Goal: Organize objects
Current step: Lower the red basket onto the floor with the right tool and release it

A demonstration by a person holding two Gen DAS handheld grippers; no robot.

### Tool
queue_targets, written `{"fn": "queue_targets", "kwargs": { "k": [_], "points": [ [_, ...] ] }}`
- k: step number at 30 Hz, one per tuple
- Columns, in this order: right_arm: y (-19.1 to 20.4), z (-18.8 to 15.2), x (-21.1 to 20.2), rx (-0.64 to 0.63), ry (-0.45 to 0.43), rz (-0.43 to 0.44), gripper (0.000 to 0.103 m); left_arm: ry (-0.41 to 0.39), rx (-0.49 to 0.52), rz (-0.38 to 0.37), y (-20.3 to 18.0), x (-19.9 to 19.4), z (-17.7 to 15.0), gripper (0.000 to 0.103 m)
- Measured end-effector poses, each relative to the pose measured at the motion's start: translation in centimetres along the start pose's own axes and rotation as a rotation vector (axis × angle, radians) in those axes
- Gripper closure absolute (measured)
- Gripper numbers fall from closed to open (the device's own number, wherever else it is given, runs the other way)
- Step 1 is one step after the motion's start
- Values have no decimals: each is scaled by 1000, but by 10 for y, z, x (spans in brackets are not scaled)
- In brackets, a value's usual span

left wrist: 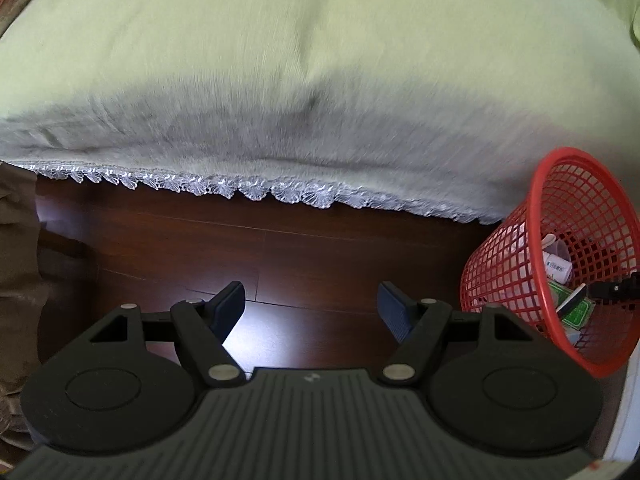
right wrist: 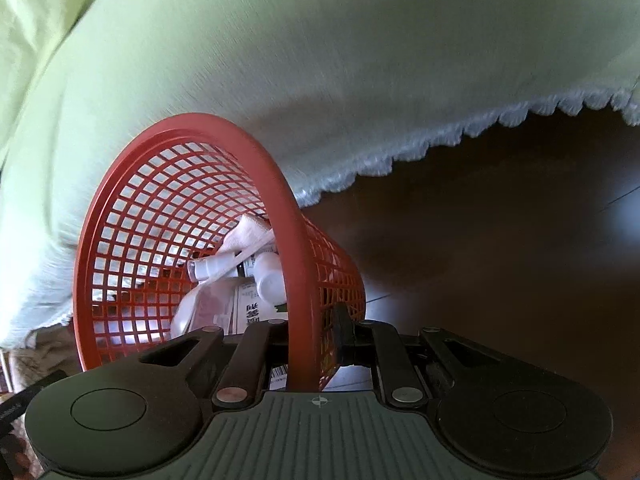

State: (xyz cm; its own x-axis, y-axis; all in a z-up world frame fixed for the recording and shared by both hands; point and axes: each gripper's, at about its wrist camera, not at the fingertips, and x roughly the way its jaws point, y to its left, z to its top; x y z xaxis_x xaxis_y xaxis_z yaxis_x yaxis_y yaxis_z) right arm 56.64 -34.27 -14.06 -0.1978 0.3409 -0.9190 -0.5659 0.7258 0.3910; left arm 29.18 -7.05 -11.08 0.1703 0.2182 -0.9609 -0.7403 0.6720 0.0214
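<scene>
A red mesh basket [right wrist: 280,184] hangs tilted beside the bed, and my right gripper [right wrist: 308,332] is shut on its near wall and rim, one finger inside and one outside. Inside lie white bottles [right wrist: 268,276], a crumpled tissue [right wrist: 248,236] and printed packets. In the left wrist view the same basket [left wrist: 516,264] is at the right, with a white bottle [left wrist: 558,266] and a green packet [left wrist: 576,312] showing inside. My left gripper [left wrist: 311,294] stands open over the dark wooden floor [left wrist: 280,248], with nothing between its fingers.
A light green bedspread [left wrist: 280,80] with a white lace hem [left wrist: 256,190] fills the upper half of both views and overhangs the floor. Brown fabric [left wrist: 20,280] lies at the left edge. A white surface [left wrist: 624,420] borders the lower right.
</scene>
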Motion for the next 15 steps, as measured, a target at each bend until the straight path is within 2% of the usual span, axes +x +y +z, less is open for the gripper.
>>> {"fn": "queue_targets", "kwargs": {
  "k": [4, 15],
  "points": [
    [-17, -9, 42, 0, 0, -13, 94, 12, 2, 18, 10, 34, -16, 34],
    [-54, -16, 141, -36, 27, -30, 94, 23, -9, 55, 25, 89, -51, 34]
  ]
}}
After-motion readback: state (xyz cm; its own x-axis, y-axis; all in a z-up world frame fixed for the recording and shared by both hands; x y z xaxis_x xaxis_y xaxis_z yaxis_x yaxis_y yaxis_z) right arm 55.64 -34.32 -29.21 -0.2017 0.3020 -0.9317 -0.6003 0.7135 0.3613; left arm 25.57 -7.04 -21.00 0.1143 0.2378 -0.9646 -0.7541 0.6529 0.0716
